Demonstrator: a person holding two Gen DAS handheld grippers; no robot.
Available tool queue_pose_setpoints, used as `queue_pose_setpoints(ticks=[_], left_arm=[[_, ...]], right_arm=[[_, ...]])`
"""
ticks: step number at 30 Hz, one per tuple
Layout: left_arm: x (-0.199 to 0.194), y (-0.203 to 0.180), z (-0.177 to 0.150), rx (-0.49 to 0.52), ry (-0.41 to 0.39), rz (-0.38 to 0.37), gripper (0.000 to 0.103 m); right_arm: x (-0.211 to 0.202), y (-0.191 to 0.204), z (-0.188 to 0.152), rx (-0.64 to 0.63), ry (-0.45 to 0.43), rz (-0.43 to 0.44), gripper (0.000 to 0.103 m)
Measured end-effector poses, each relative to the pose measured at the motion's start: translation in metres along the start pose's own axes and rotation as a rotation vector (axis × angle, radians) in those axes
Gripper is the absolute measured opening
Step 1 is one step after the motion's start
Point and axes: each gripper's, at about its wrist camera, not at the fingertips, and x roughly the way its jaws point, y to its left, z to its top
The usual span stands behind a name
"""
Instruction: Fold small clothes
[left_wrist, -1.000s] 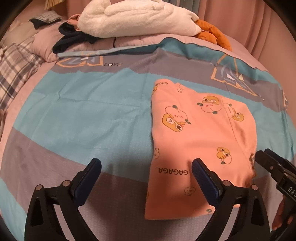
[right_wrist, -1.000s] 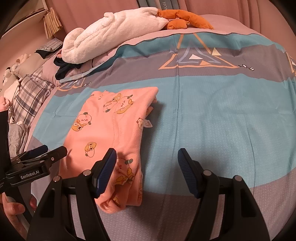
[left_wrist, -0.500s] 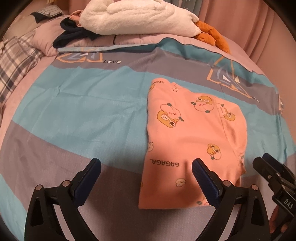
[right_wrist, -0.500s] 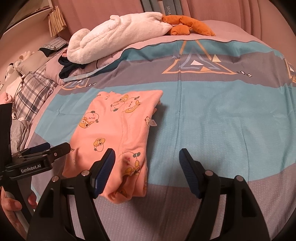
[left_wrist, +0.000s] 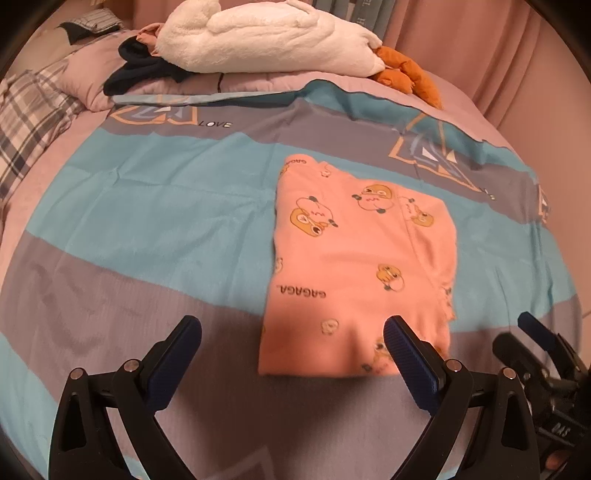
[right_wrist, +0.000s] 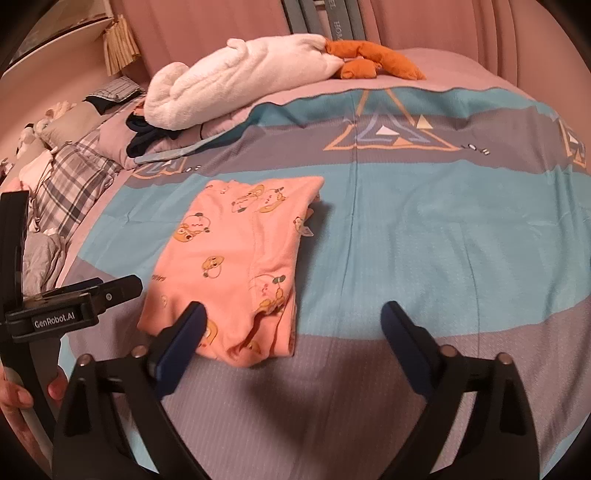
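Note:
A small pink garment (left_wrist: 358, 266) with cartoon duck prints lies folded into a flat rectangle on the striped bedspread (left_wrist: 147, 229); it also shows in the right wrist view (right_wrist: 236, 258). My left gripper (left_wrist: 291, 339) is open and empty, just short of the garment's near edge. My right gripper (right_wrist: 291, 325) is open and empty, at the garment's near right corner. Each gripper shows at the edge of the other's view, the right one (left_wrist: 532, 343) and the left one (right_wrist: 92, 295).
A white plush blanket (left_wrist: 266, 40) and orange cloth (left_wrist: 406, 74) lie at the head of the bed, with dark clothing (left_wrist: 144, 70) and a plaid pillow (left_wrist: 29, 110) to the left. Pink curtains (right_wrist: 443, 26) hang behind.
Both grippers have drawn back toward me from the folded garment, which now lies farther ahead in both views. Both stayed open and empty.

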Motion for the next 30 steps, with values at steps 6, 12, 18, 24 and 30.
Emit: queue_pose_setpoints(ticks=[6,12,18,24,30], left_arm=[[-0.017,-0.007,-0.009,0.021,-0.011,-0.009,0.099],[-0.033,-0.014,-0.017,0.042,-0.029,0.011,0.099],[-0.053,-0.018,-0.026,0.059,-0.068,0.025,0.099],[-0.075,-0.022,-0.036,0.075,-0.116,0.051,0.099],[-0.091,-0.023,-0.053,0.084,-0.152,0.059,0.099]], right_arm=[[-0.021,0.006,-0.008,-0.036,-0.016,0.013,0.103],[-0.039,0.016,-0.015,-0.064,-0.032,0.020,0.103],[-0.056,0.026,-0.020,-0.099,-0.052,0.011,0.103],[-0.073,0.034,-0.025,-0.112,-0.054,0.010,0.103],[-0.090,0.043,-0.034,-0.127,-0.072,0.010,0.103]])
